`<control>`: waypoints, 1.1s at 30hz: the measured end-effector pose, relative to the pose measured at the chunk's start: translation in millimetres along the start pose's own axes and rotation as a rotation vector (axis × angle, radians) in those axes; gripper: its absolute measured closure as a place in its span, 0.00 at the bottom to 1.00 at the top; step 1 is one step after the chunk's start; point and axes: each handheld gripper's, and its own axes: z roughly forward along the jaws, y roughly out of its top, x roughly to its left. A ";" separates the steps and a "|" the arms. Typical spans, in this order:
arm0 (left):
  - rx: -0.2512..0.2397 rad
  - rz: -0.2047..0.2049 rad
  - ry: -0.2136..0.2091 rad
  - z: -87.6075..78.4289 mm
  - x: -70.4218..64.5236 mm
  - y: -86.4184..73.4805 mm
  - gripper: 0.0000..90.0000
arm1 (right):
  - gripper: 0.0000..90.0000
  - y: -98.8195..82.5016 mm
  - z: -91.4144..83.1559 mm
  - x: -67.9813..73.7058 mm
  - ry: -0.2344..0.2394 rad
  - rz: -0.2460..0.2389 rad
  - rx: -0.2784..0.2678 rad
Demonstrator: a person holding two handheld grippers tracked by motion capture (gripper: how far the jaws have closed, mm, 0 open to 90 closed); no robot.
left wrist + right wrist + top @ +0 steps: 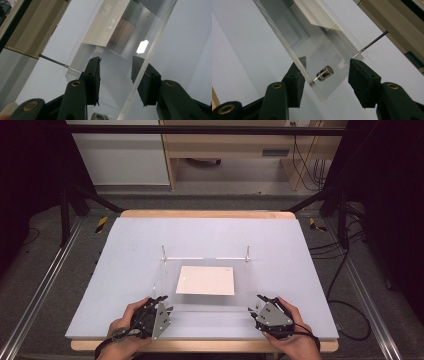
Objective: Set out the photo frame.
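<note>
Mid-table, the clear acrylic frame (pixel 210 305) holding a white sheet (pixel 205 280) is barely discernible. At 7 o'clock the left gripper (pixel 161 300), at 5 o'clock the right gripper (pixel 261 301), each straddle a corner with jaws spread, pads not pressing.

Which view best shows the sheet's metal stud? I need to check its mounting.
The right gripper view: the metal stud sits close and sharp on the clear acrylic sheet. The left gripper view catches a stud cut off; the high view leaves it too small.
</note>
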 end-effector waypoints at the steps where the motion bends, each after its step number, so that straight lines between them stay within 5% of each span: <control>1: -0.001 -0.003 -0.001 -0.3 0.7 0.0 0.63 | 0.56 0.4 -0.1 -0.1 -0.003 -0.009 -0.006; 8: -0.013 -0.020 0.003 -2.0 2.5 -0.5 0.64 | 0.59 2.5 -3.2 0.2 -0.013 -0.027 -0.019; 17: -0.038 -0.079 -0.025 -12.7 19.6 7.9 0.68 | 0.61 20.8 -10.8 -16.5 0.013 0.027 0.002; 28: -0.063 -0.128 -0.067 -21.0 68.5 28.4 0.75 | 0.68 55.9 -16.0 -60.6 0.082 0.117 0.022; 33: -0.055 -0.142 -0.087 -20.2 85.7 35.4 0.76 | 0.70 73.7 -12.5 -73.0 0.102 0.103 0.042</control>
